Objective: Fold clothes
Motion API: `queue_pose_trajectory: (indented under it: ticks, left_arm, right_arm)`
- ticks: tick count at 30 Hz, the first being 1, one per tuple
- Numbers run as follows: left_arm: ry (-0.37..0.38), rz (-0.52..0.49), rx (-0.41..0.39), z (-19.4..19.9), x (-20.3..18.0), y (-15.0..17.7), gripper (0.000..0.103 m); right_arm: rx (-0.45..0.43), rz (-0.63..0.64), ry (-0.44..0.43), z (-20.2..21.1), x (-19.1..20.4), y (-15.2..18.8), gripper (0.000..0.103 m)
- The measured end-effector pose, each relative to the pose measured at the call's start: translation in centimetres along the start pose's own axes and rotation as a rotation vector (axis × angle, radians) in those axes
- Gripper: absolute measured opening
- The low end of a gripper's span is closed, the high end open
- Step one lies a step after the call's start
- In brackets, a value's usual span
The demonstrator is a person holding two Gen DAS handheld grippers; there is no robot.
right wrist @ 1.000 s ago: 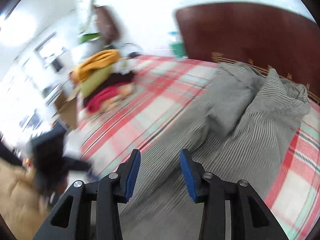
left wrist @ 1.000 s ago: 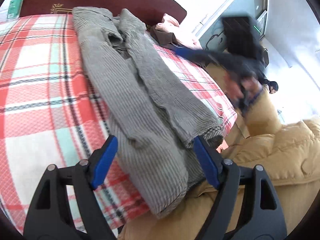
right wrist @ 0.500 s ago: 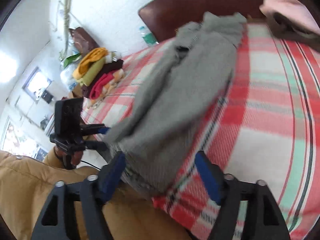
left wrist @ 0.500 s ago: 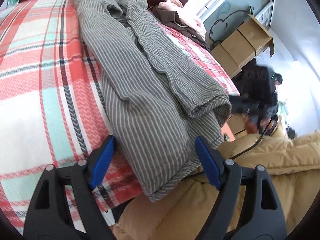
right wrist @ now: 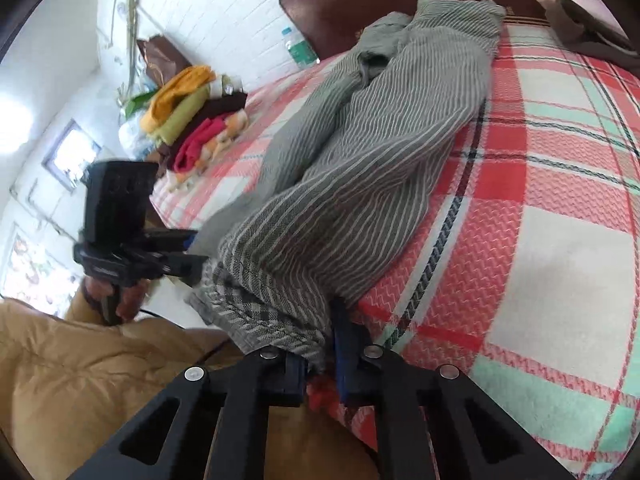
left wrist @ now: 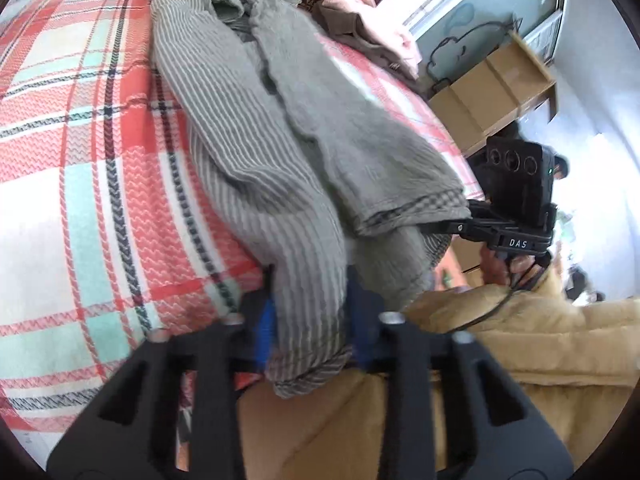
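At the frame's bottom, both tools, left (left wrist: 308,320) and right (right wrist: 320,350), have just closed, pinching the striped trousers (left wrist: 260,168); lift both hems evenly.

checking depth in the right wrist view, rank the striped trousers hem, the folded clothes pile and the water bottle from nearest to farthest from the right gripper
1. striped trousers hem: pinched at the right gripper, at the bed's near edge.
2. folded clothes pile: far left side of the bed.
3. water bottle: beyond the pile, by the headboard.
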State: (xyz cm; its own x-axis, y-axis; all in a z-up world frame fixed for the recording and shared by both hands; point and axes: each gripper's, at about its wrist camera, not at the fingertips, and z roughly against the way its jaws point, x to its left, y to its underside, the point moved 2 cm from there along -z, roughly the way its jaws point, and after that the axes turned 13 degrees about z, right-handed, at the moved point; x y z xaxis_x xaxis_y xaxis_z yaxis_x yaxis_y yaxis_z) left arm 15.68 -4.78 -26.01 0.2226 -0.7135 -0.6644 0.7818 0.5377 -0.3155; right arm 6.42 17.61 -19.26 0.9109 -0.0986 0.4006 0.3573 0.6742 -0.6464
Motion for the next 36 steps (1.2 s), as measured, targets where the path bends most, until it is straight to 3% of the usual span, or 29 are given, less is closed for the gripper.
queue_pose_trajectory:
  ticks: [5, 9, 13, 20, 26, 28, 30, 32, 36]
  left_arm:
    - [0.141, 0.03, -0.009, 2.5, -1.6, -1.9, 0.026]
    - [0.214, 0.051, -0.009, 3.8, -2.6, -4.9, 0.026]
    - [0.221, 0.118, 0.007, 4.2, -2.3, -9.1, 0.027]
    - [0.173, 0.215, 0.0, 2.9, -0.7, -16.5, 0.027]
    - [0.077, 0.343, 0.0, -0.4, 2.6, -21.3, 0.028]
    - [0.03, 0.359, -0.013, -1.2, 3.4, -22.3, 0.048]
    - [-0.018, 0.36, -0.05, -1.4, 3.8, -22.9, 0.062]
    - [-0.073, 0.324, -0.106, -1.0, 3.8, -23.2, 0.063]
    - [-0.16, 0.215, -0.249, 1.2, 2.5, -22.3, 0.064]
  right_arm:
    - [-0.139, 0.023, -0.093, 3.1, 1.1, -3.0, 0.009]
    - [-0.204, 0.031, -0.129, 4.4, 1.0, -6.5, 0.009]
    - [-0.209, 0.024, -0.097, 4.9, -0.9, -10.1, 0.009]
    - [-0.182, -0.028, -0.01, 3.9, -7.0, -16.1, 0.009]
    - [-0.083, -0.168, 0.055, 0.3, -14.3, -18.1, 0.012]
    - [-0.049, -0.207, 0.074, -0.9, -16.2, -18.2, 0.012]
    - [-0.027, -0.227, 0.108, -1.7, -17.4, -18.1, 0.02]
    - [-0.013, -0.224, 0.162, -1.9, -17.8, -17.9, 0.033]
    - [-0.058, -0.137, 0.237, -0.3, -16.2, -18.0, 0.042]
